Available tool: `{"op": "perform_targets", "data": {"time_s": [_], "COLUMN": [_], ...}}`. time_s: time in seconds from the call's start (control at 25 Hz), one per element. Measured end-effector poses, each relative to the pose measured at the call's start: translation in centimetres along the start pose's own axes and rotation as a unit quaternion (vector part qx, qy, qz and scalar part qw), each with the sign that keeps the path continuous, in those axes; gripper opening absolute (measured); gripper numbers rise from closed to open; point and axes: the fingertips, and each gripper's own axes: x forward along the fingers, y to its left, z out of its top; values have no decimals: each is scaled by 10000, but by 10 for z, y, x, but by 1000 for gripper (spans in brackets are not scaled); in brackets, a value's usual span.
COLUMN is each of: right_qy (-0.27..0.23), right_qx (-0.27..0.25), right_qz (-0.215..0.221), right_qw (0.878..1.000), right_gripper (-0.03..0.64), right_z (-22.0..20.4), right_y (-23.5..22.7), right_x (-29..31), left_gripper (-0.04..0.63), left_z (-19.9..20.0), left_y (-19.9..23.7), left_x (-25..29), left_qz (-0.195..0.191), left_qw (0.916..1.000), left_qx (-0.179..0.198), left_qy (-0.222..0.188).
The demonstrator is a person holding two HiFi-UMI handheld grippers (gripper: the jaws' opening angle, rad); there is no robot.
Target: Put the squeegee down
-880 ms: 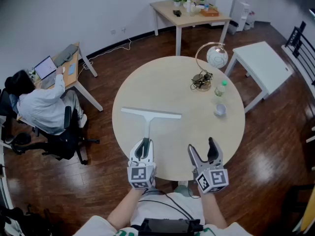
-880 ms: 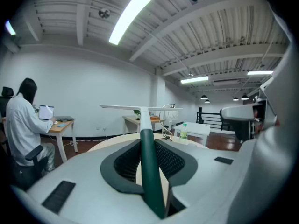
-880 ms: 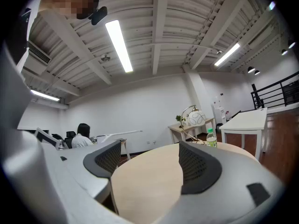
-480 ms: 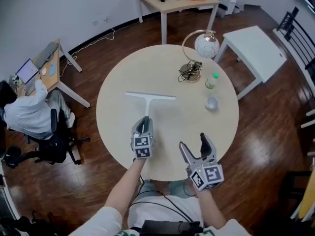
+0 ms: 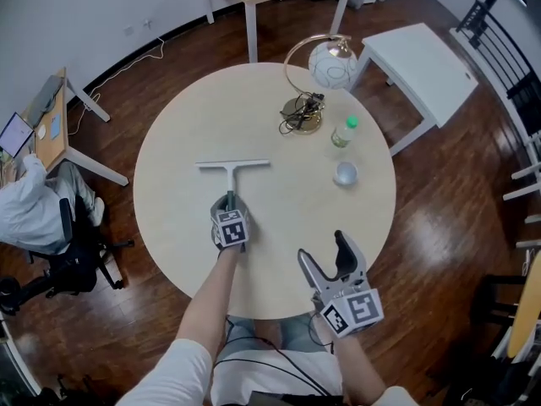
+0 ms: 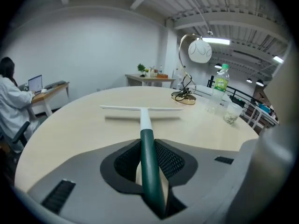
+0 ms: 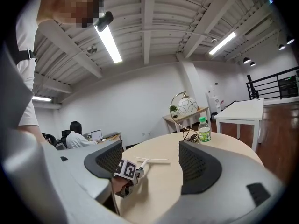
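The squeegee (image 5: 232, 170) has a white blade bar and a dark green handle (image 6: 150, 164). It lies out over the round table (image 5: 169, 142), left of centre, blade away from me. My left gripper (image 5: 230, 202) is shut on the green handle, pointing down at the tabletop. In the left gripper view the white bar (image 6: 140, 108) sits low over the table with its shadow just beneath. My right gripper (image 5: 325, 252) hovers at the table's near edge, open with nothing between its fingers. The right gripper view shows the left gripper (image 7: 135, 171) and squeegee (image 7: 148, 161) between the open jaws.
A brass lamp with a globe shade (image 5: 314, 68), a green-capped bottle (image 5: 341, 133) and a small glass (image 5: 345, 174) stand on the table's right half. A white table (image 5: 418, 66) is at right, a person at a desk (image 5: 21, 210) at left.
My left gripper has carried the squeegee forward over the table and lower toward its surface. The right gripper has stayed near the front edge, still open.
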Motion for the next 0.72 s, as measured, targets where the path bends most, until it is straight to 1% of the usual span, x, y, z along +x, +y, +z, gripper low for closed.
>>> {"op": "perform_targets", "data": {"time_s": [0.2, 0.32, 0.36, 0.4, 0.44, 0.48, 0.56, 0.6, 0.68, 0.72], "right_qy": [16, 14, 9, 4, -8, -29, -105, -158, -289, -365], "right_qx": [6, 17, -4, -20, -26, -25, -19, -18, -31, -46], "right_qz": [36, 125, 150, 169, 181, 189, 208, 223, 266, 294], "right_qw": [10000, 9999, 9999, 9999, 9998, 9998, 9997, 9996, 9992, 9989], "right_gripper": [394, 394, 394, 394, 394, 394, 394, 394, 394, 394], "right_z": [-4, -5, -5, -4, -4, -2, 3, 7, 16, 22], "right_y": [1, 6, 7, 7, 8, 9, 13, 16, 23, 27], "right_x": [1, 0, 1, 1, 0, 0, -2, -3, -5, -6], "left_gripper": [83, 86, 105, 158, 235, 268, 280, 290, 290, 301], "left_z": [-11, -11, -8, -2, 8, 22, 54, 68, 90, 98], "left_y": [7, 10, 10, 10, 9, 10, 12, 15, 23, 24], "left_x": [17, 18, 17, 13, 5, -8, -45, -65, -102, -121], "left_qz": [197, 284, 260, 213, 163, 115, 36, 23, 37, 11], "left_qw": [9995, 9991, 9991, 9994, 9997, 9995, 9962, 9933, 9864, 9832], "left_qx": [49, 195, 238, 230, 162, 55, -125, -141, 8, 108], "left_qy": [239, 263, 234, 146, -28, -280, -866, -1146, -1642, -1820]}}
